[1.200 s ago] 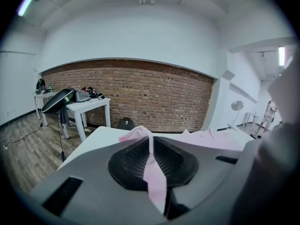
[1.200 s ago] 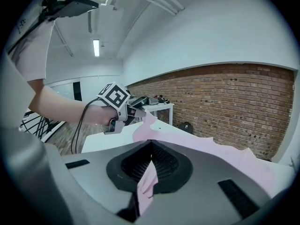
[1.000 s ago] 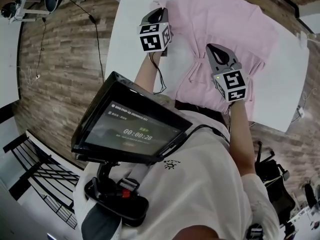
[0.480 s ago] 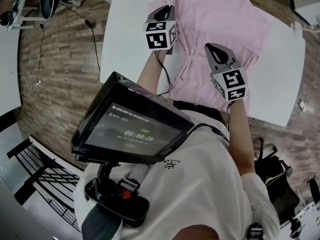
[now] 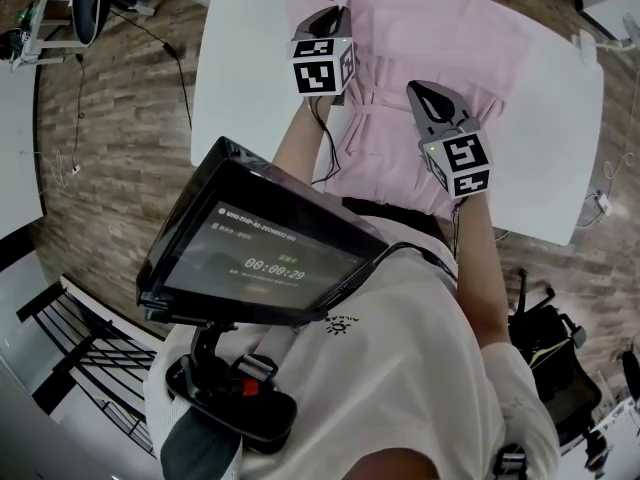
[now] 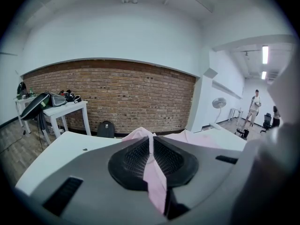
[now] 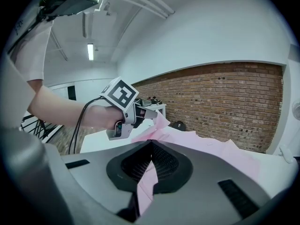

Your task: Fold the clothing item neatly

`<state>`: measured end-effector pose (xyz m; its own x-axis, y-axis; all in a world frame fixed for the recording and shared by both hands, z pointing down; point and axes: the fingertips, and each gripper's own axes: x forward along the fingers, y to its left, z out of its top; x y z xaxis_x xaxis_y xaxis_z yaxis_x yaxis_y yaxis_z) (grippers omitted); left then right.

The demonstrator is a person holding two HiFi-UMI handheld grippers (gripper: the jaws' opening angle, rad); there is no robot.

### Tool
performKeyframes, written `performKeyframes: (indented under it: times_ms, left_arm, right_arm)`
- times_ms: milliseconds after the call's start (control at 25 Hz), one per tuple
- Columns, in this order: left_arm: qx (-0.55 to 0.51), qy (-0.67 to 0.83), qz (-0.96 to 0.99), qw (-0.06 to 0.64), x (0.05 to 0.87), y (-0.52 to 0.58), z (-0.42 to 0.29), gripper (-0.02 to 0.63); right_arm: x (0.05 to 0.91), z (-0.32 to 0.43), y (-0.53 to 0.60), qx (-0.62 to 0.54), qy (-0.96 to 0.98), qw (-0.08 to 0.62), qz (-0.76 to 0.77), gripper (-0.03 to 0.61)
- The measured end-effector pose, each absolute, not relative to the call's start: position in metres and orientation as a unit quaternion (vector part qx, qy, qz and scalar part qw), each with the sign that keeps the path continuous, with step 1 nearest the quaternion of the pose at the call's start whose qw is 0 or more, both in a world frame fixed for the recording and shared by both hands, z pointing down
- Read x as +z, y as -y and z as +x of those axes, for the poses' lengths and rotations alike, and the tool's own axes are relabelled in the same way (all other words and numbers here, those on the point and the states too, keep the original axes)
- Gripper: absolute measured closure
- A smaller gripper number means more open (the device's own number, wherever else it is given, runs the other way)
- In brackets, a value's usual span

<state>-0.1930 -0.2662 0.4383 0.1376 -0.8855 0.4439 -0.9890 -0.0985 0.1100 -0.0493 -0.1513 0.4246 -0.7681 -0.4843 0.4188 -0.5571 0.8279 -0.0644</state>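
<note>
A pink garment [image 5: 440,38] lies spread on the white table [image 5: 250,58]. Its near part is lifted and gathered between the two grippers. My left gripper [image 5: 330,18] is shut on a fold of the pink cloth at the garment's left edge; the cloth [image 6: 154,172] runs pinched between its black pads. My right gripper [image 5: 420,93] is shut on the garment near the middle of its near edge, with pink cloth [image 7: 146,182] caught between the pads. In the right gripper view the left gripper [image 7: 152,111] holds its cloth raised above the table.
A dark screen [image 5: 265,253] on a mount sits below the arms, near the person's chest. The table's right edge [image 5: 590,118] lies beyond the garment. Wooden floor [image 5: 110,118] surrounds the table, and a second white table [image 6: 65,109] with bags stands by the brick wall.
Both grippers have drawn closer together and the garment's near part has bunched up between them. The left gripper moved right along the garment's edge.
</note>
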Motion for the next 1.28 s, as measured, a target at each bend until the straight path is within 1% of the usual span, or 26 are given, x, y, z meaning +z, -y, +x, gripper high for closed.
performKeyframes:
  times_ms: [720, 1280]
  left_arm:
    - [0.135, 0.629, 0.741, 0.193, 0.438, 0.275, -0.172, 0.583]
    - [0.152, 0.597, 0.766, 0.184, 0.457, 0.3, -0.066, 0.583]
  right_arm:
    - [0.427, -0.035, 0.148, 0.096, 0.929, 0.209, 0.29, 0.574]
    - [0.452, 0.042, 0.155, 0.118, 0.919, 0.212, 0.311, 0.574]
